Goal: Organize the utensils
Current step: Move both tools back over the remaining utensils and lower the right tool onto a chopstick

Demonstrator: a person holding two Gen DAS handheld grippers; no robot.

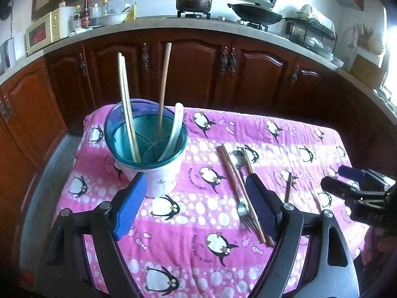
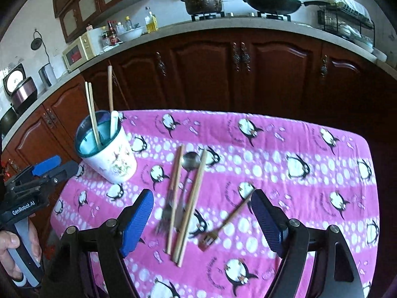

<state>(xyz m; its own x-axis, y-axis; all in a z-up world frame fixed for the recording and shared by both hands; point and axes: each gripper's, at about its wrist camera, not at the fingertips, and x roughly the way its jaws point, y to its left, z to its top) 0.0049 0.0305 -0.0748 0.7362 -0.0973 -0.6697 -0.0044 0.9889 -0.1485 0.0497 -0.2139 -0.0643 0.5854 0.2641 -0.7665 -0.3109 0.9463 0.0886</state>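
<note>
Standing wide and empty, both the left gripper (image 1: 196, 198) and right gripper (image 2: 202, 219) hovered beside the cup (image 2: 116, 160), above loose utensils (image 2: 184, 198)

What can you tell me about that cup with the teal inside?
The cup is white outside with a faint floral print, and has a translucent teal liner split by dividers into compartments. It stands upright near the far left corner of the pink penguin cloth. Two pale chopsticks lean in one compartment; a darker chopstick and a white handle stand in others. Neither gripper touches it.
</note>
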